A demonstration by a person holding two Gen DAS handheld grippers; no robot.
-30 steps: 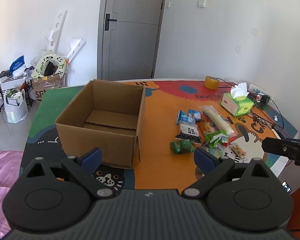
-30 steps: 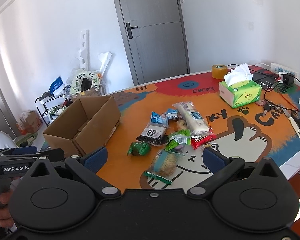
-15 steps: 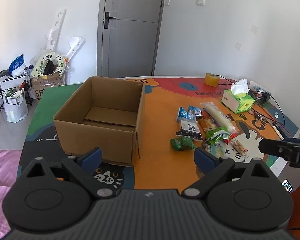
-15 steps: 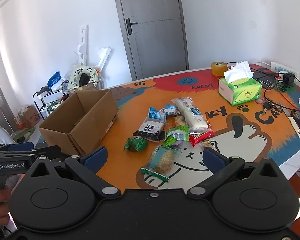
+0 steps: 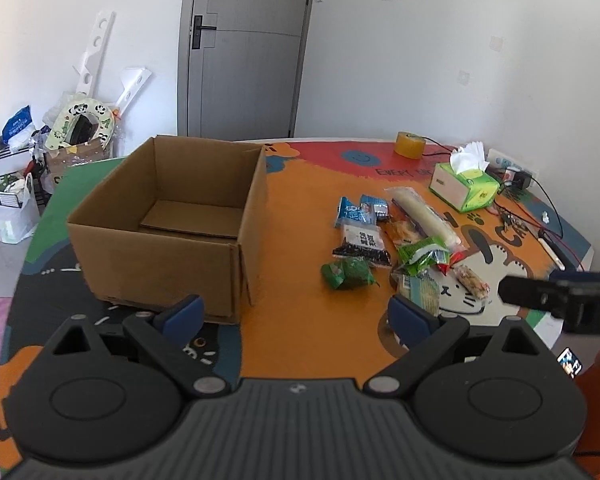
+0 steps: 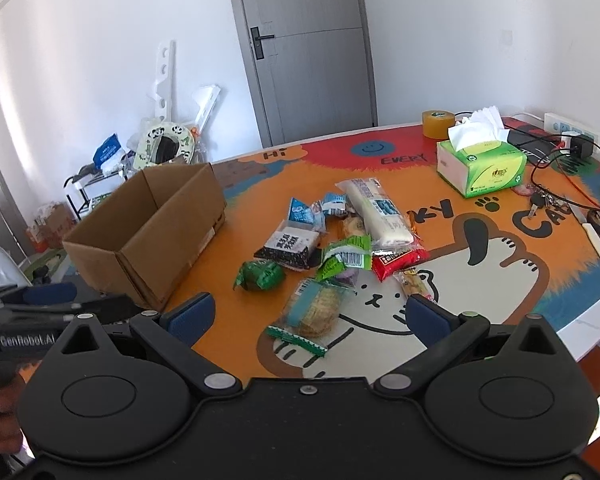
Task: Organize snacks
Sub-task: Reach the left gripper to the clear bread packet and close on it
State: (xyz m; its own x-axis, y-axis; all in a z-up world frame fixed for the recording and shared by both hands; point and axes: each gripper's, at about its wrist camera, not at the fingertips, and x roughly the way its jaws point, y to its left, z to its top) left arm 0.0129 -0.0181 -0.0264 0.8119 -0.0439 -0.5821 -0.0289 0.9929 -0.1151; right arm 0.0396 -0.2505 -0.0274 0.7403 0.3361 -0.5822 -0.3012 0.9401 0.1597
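An open cardboard box [image 5: 172, 216] [image 6: 152, 232] stands empty on the left of the colourful table mat. To its right lies a pile of snack packets [image 5: 392, 240] [image 6: 340, 236]: a green wrapped one [image 6: 260, 275], a clear cracker pack [image 6: 314, 308], a long white roll [image 6: 380, 212], a black-and-white bag [image 6: 290, 246]. My left gripper [image 5: 296, 314] hovers open near the table's front edge, before the box corner. My right gripper [image 6: 308, 314] is open, with the cracker pack lying between and beyond its fingertips. Neither holds anything.
A green tissue box [image 6: 482, 166], a tape roll [image 6: 438, 123], keys [image 6: 540, 202], cables and a power strip [image 6: 572, 130] crowd the table's right side. Clutter and a shelf [image 5: 16, 184] stand by the left wall. A grey door [image 5: 244, 48] is behind.
Both grippers have moved slightly forward and lower toward the table; box and snacks look larger. Nothing on the table has moved. Both stay open.
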